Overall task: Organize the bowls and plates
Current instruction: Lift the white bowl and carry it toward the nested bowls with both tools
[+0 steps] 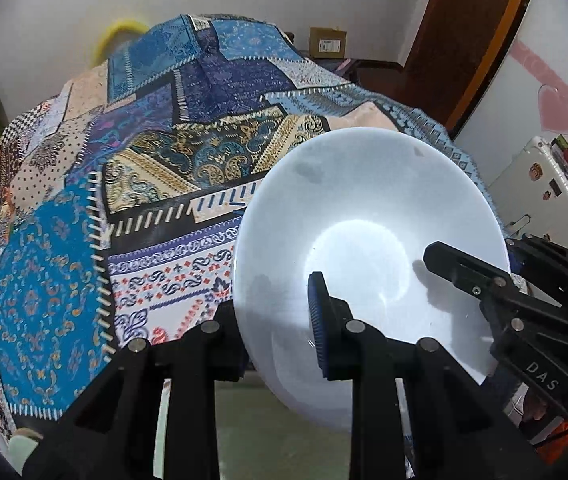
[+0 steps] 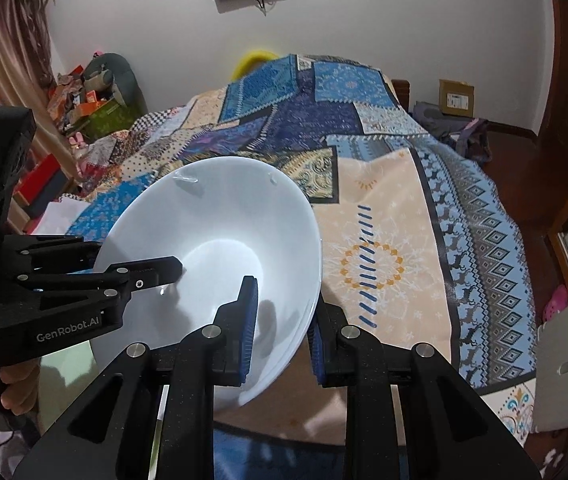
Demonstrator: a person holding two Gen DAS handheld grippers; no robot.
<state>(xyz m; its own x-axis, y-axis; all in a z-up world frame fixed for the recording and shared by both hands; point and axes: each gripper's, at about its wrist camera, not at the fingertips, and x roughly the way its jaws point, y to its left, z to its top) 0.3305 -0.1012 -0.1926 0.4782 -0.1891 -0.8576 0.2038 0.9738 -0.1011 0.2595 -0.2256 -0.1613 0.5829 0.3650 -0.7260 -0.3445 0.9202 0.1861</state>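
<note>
White bowl (image 1: pixel 367 240) clamped by its rim between two hand-held grippers, raised over a bed.

Left wrist view: the left hand-held gripper (image 1: pixel 280 320) is pinched on the bowl's near-left rim, one blue pad inside, the other finger outside; the bowl tilts, its round mouth facing up and toward the camera, above the patchwork bedspread (image 1: pixel 144 140). The right hand-held gripper (image 1: pixel 467 276), lettered "DAS", grips the right rim.
Right wrist view: the right hand-held gripper (image 2: pixel 282 328) is clamped on the bowl's (image 2: pixel 220 240) near-right rim; the mouth tips left. The left hand-held gripper (image 2: pixel 132 268), marked "GenRobot.AI", bites the left rim. A labelled cardboard box (image 2: pixel 456 98) stands by the wall; its writing is unreadable.
</note>
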